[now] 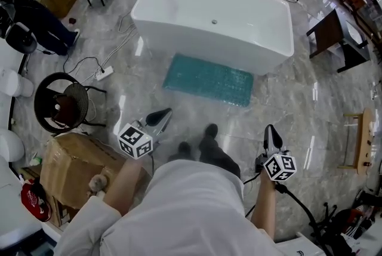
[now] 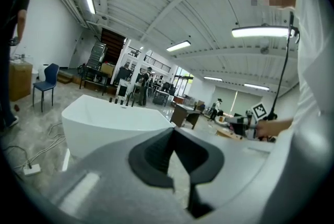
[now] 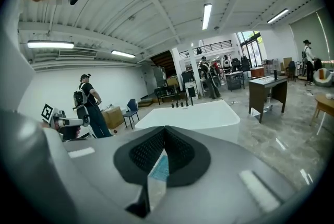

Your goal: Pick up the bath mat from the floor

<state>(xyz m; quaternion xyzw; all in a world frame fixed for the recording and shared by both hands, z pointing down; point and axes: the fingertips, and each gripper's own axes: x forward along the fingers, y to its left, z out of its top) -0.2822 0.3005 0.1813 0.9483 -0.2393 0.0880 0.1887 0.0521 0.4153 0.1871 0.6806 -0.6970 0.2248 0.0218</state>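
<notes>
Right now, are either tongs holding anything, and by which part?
Nothing: the left tongs and right tongs are shut and empty; the mat lies on the floor.

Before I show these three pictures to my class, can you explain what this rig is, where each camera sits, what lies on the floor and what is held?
There is no robot here. A person holds a two-jaw gripper in each hand: the left gripper and the right gripper. The marker cube on each is part of it. The head view comes from a camera on the person's head, looking steeply down. The other two come from cameras riding on each gripper, looking along its jaws. On the floor a teal bath mat lies flat beside a white bathtub. Both grippers' jaws are together at the tips and hold nothing; the mat is not yet picked up.
</notes>
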